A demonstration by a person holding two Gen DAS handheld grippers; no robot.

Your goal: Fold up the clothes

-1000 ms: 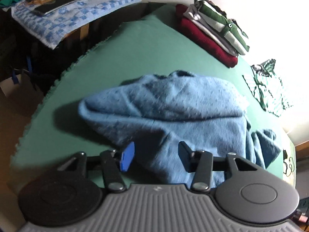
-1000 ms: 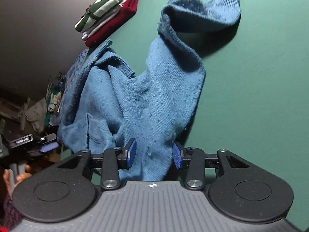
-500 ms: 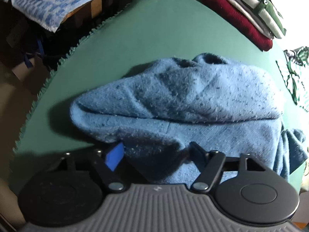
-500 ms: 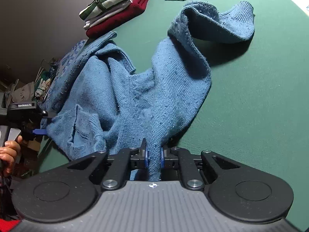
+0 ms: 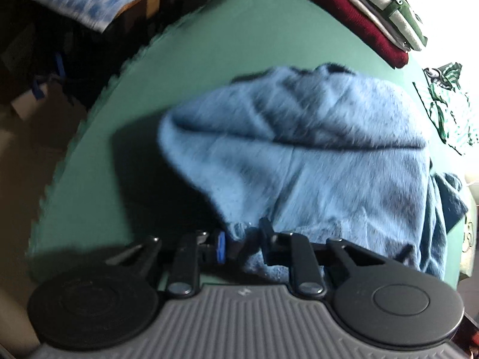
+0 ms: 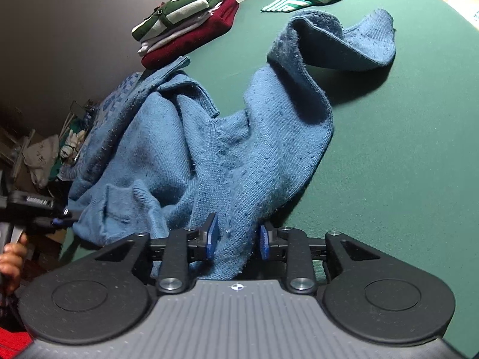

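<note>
Here, starting at the left, my left gripper [image 5: 242,243] is closing its fingers [image 5: 221,246] on a small bunch of hem from the blue sweater [image 5: 314,149]; wool sits between them, though blur keeps me from telling whether the pads bite yet. The sweater lies crumpled at the near edge of the green worktop [image 5: 185,68], its body heaped toward the left corner.

It reads as a thick, soft knit: limp, fairly light, fuzzy enough not to slip, and it will stretch and sag wherever it is not supported. I judge the ribbed hem and the cuff the firmest places to take hold, since a pinch mid-panel would only pull up a peak.

Moving right, my right gripper [image 6: 236,237] has its fingers [image 6: 211,236] opening, standing clear on either side of a fold of the same sweater. From there one sleeve [image 6: 329,48] runs away toward the far edge and curls over at the cuff; that is the garment's long axis just now. Folded clothes [image 6: 185,33] are stacked by the far left edge, well apart.
</note>
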